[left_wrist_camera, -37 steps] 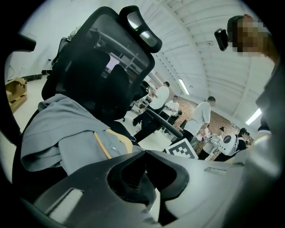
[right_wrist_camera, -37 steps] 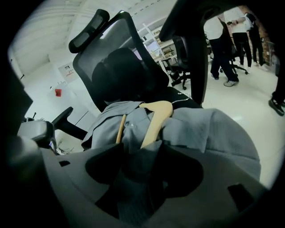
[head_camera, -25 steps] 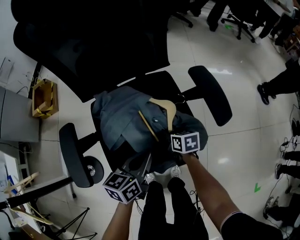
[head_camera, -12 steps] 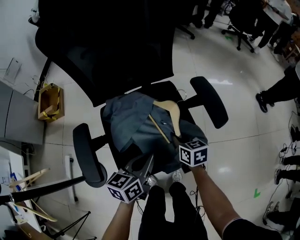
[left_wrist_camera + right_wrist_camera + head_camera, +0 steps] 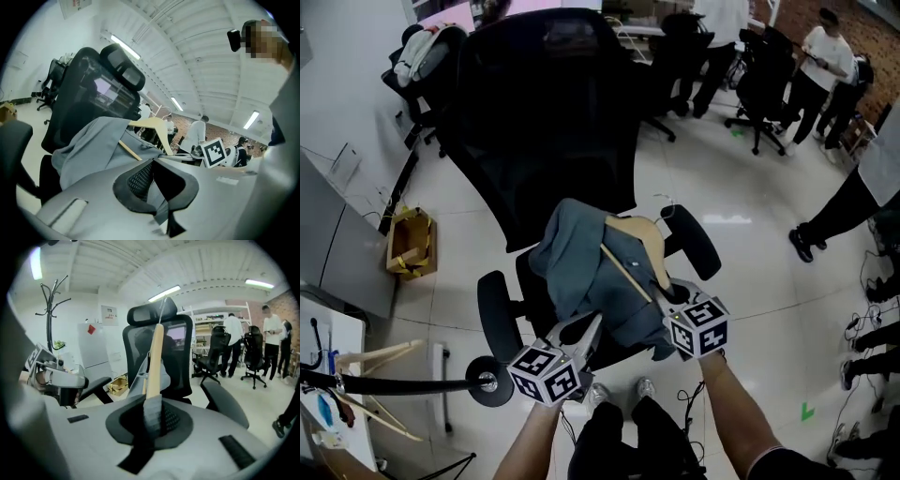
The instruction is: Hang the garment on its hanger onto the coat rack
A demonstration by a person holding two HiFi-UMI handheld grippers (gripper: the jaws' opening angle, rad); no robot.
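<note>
The garment (image 5: 581, 272) hangs on its wooden hanger (image 5: 639, 246) just above the seat of the chair (image 5: 553, 122), in front of the chair's tall back. The right gripper (image 5: 153, 401) has its jaws closed tight on the end of one hanger arm, with a fold of grey cloth pinched in alongside the wood; the left gripper (image 5: 153, 163) has its jaws nearly together on the garment's lower edge. The coat rack (image 5: 49, 305) stands well apart, by the wall to the left of the chair, and people (image 5: 830, 56) stand among other chairs farther off.
</note>
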